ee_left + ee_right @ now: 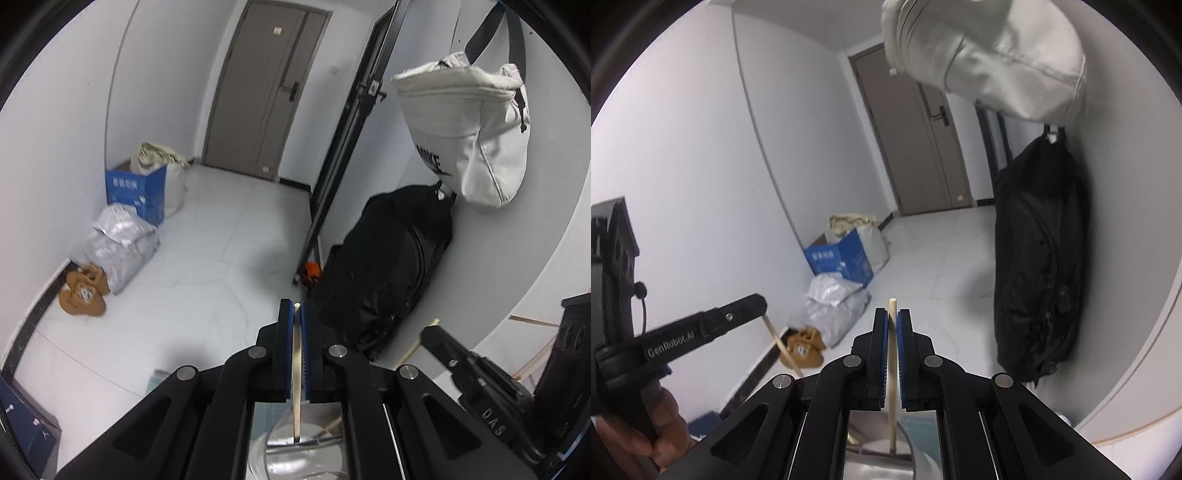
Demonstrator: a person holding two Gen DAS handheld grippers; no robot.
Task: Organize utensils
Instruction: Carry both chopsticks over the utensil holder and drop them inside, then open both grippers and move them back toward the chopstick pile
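My left gripper is shut on a pale wooden chopstick that runs down between its blue pads. The stick's lower end hangs over a shiny metal container at the bottom edge. My right gripper is shut on a second chopstick, whose tip pokes above the pads. Its lower end reaches the same metal container. Each gripper shows in the other's view: the right gripper at the right, and the left gripper at the left with its chopstick slanting down.
A white bag and a black backpack hang on the right wall. On the floor by the left wall lie a blue carton, grey parcels and brown slippers. A hand grips the left tool.
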